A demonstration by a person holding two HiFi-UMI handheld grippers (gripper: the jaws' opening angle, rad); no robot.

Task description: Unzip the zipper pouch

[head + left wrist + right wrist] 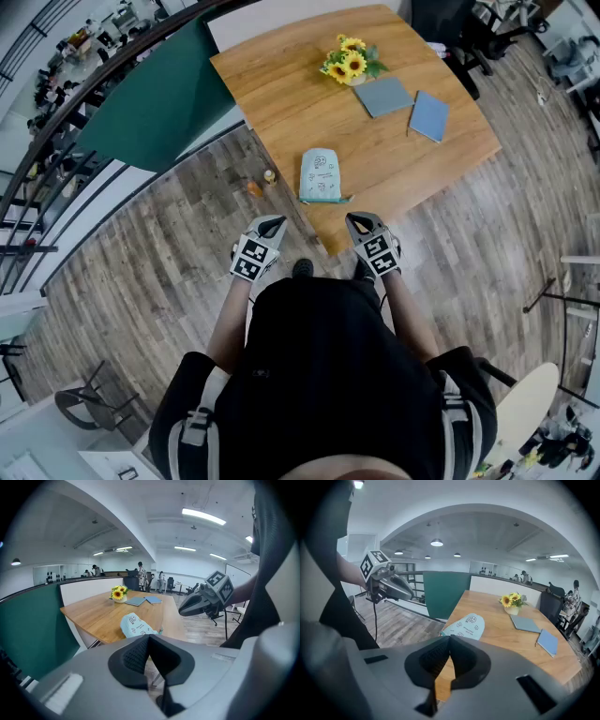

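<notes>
A light blue zipper pouch [319, 175] with small printed drawings lies flat near the front corner of the wooden table [281, 84]; its zipper end points towards me. My left gripper [273, 223] hovers just short of the table edge, left of the pouch, its jaws shut and empty. On the other side, my right gripper [357, 222] is held the same way, shut with nothing between its jaws. The pouch [136, 625] shows beyond the closed left jaws in the left gripper view, with the right gripper [182, 611] off to the side. The right gripper view shows the pouch [465, 626] ahead too.
A vase of sunflowers [350, 64], a grey notebook [383, 96] and a blue notebook [429, 115] lie further back on the table. A green panel [159, 103] stands at the table's left. Small objects [253, 186] sit on the wooden floor. A chair [94, 408] is behind me at left.
</notes>
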